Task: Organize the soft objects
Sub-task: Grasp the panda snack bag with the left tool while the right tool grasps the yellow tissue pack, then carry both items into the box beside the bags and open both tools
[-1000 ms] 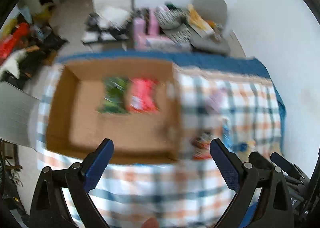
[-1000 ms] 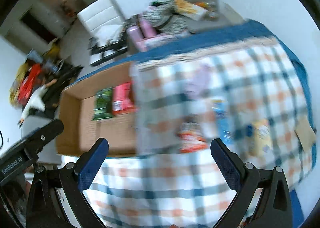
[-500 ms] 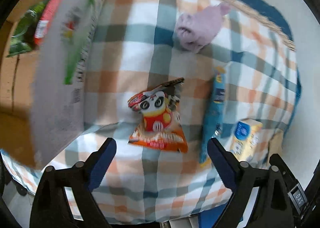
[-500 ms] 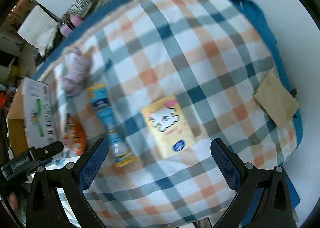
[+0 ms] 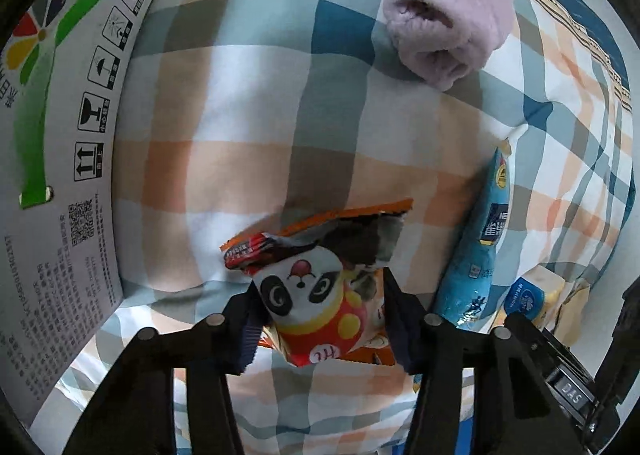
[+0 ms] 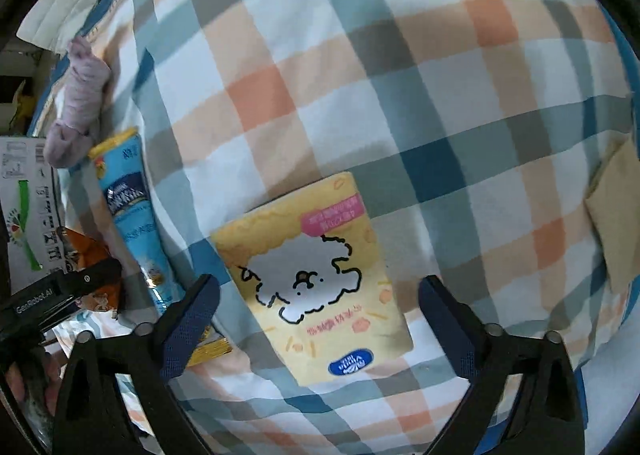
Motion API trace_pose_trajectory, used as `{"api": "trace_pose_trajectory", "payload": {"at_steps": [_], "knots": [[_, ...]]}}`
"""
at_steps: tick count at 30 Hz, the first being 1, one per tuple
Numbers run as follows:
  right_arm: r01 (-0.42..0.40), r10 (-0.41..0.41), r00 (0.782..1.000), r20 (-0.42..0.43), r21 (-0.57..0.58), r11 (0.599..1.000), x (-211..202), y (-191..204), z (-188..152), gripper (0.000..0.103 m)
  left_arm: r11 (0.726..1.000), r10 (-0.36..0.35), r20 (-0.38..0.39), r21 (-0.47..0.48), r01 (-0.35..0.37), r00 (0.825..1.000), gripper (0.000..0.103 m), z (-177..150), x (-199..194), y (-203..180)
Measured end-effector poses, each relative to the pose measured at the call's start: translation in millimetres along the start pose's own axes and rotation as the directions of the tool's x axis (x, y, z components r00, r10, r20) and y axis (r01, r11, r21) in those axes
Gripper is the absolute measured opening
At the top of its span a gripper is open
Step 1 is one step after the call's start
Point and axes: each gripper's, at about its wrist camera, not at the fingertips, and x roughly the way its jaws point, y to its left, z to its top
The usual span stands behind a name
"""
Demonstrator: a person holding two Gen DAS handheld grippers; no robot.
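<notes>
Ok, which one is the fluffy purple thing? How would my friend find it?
Start at the checked cloth and go to its far edge, away from the grippers. The purple thing lies there, beyond the long blue packet. It is the only fuzzy, knitted-looking item; its neighbours are all shiny printed packets.

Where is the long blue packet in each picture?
Left wrist view: the blue packet lies at the right, just right of the panda bag that the left gripper pinches.
Right wrist view: the blue packet lies at the left, left of the yellow pouch.
Shared landmark: the purple sock beyond the packet's far end.
</notes>
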Motion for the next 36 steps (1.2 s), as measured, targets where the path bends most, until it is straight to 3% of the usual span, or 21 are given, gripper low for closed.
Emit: {"api": "trace_pose_trajectory", "payload": {"at_steps": [4,12,20,25,30,36], "knots": [[0.015,-0.015,1.0,-0.025,-0.001,1.0,13,-3,-1,0.077,1.0,-0.009,0.018,-0.009,0.009,1.0,0.043,-3,0,1],[0.023,-0.023,0.999,-0.036,-0.005,1.0,15,-2,-11,0.071,0.995,-0.094,0.052,-0.029,0.096,0.994,0.04,-20,-23,5],[-0.047,0.05,0.996,0.079,-0.039,0.998,-48,21,-38,0.068,0.98,-0.197,0.129,0.021,0.195,0.972,0.039,-42,-82,9],[-0.072,0.089,0.985,0.147,-0.113,0.991,-98,62,-56,0.067,0.964,-0.265,0.198,0.069,0.257,0.944,0.039,-54,-139,28],[-0.104,0.148,0.969,0.201,-0.211,0.972,-140,122,-66,0.067,0.957,-0.292,0.284,0.079,0.281,0.913,0.039,-62,-198,81],[-0.147,0.225,0.951,0.21,-0.332,0.932,-161,216,-88,0.067,0.968,-0.244,0.396,0.049,0.245,0.885,0.039,-55,-256,156]]}}
